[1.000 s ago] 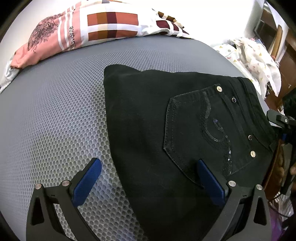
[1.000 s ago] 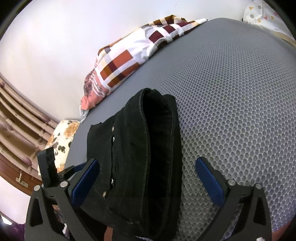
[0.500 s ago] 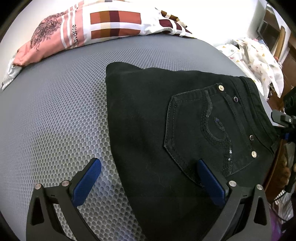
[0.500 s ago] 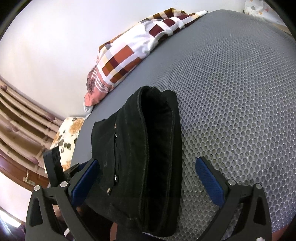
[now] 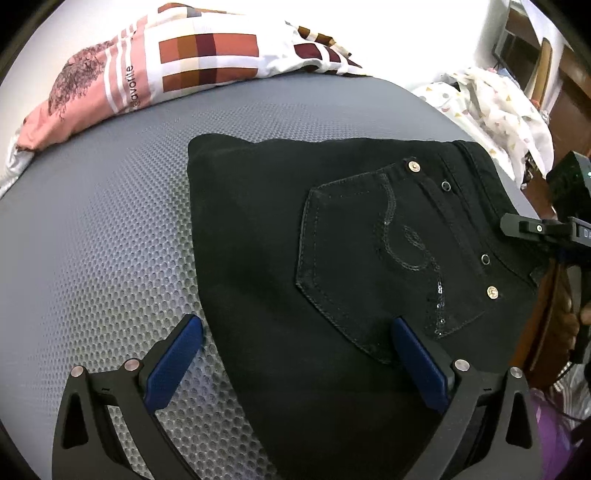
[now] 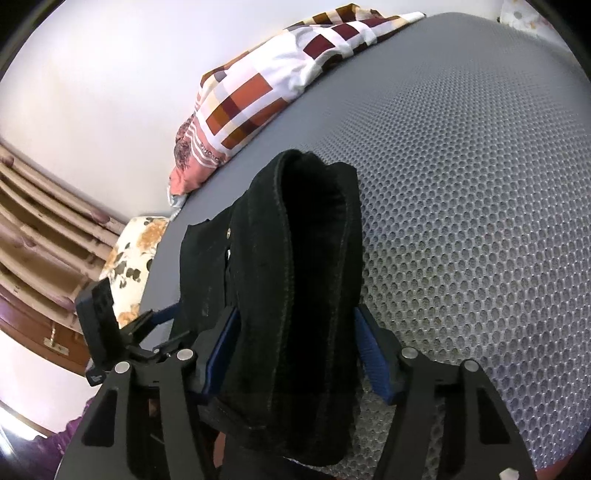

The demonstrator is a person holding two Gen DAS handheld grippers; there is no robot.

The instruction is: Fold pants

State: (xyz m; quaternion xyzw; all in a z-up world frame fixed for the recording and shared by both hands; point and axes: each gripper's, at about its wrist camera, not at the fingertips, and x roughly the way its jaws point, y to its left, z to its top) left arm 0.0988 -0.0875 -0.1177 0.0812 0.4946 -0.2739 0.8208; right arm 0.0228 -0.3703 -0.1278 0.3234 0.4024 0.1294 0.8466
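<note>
Pants [image 6: 295, 280] lower edge cut off | right gripper [image 6: 295, 350] just closed, pinching folded waistband | left gripper [image 5: 295, 358] spread.

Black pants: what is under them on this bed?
The black pants lie folded on the grey mesh mattress, which shows all around them. Anything beneath the denim is covered. The right gripper has just closed on their waistband end.

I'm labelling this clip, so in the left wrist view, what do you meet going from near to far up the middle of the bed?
Left hand-held gripper, jaws open → black pants lying folded on the grey mesh mattress → bare stretch of mattress → patterned pillow against the white wall.
</note>
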